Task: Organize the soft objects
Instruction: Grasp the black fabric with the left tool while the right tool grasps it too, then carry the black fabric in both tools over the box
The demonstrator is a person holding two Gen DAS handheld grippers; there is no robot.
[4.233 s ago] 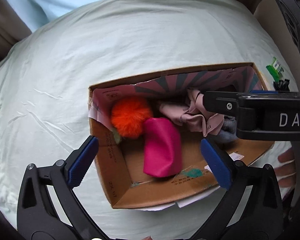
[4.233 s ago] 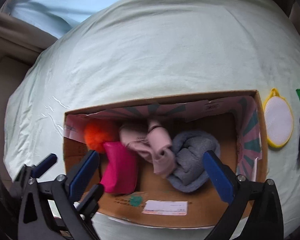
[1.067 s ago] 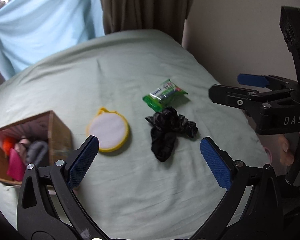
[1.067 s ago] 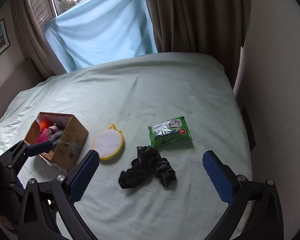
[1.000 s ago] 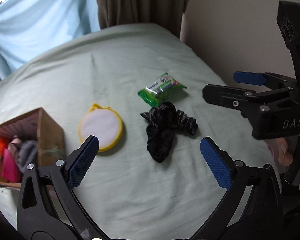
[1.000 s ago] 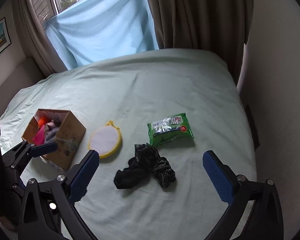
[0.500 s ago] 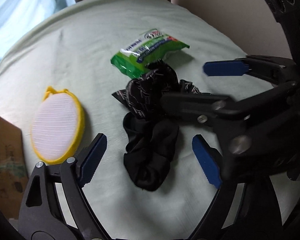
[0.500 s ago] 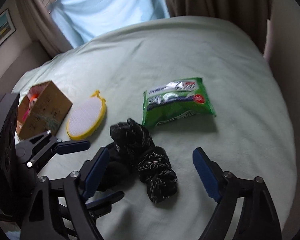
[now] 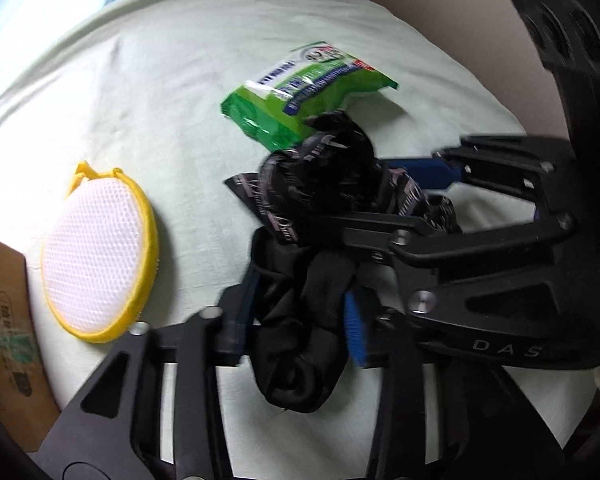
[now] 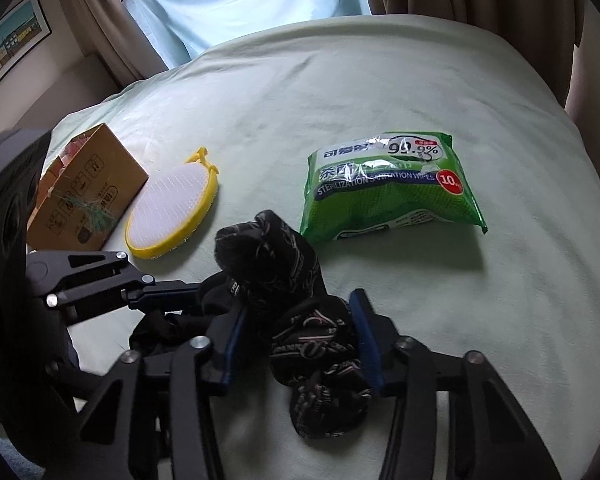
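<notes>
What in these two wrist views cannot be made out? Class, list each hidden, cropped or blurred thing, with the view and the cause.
- Cardboard box contents: right wrist view shows only a sliver of colour; left wrist view crops the box at the frame edge.
- Black fabric bundle: one item or several cannot be told; folds and both grippers cover it.
- Left gripper pads: blurred, fabric between the closing jaws.
- Wipes pack: near corner hidden behind the fabric, left wrist view.

The bed [image 10: 380, 92] wears a matt, faintly creased pale-green cotton sheet. On it, the black cloth [image 10: 288, 280] is soft and matt with a woven pattern; beside it the wipes pack [image 10: 392, 184] is glossy plastic film, the pad [image 10: 168, 204] white mesh with yellow trim, the box [image 10: 88, 196] plain brown cardboard.
</notes>
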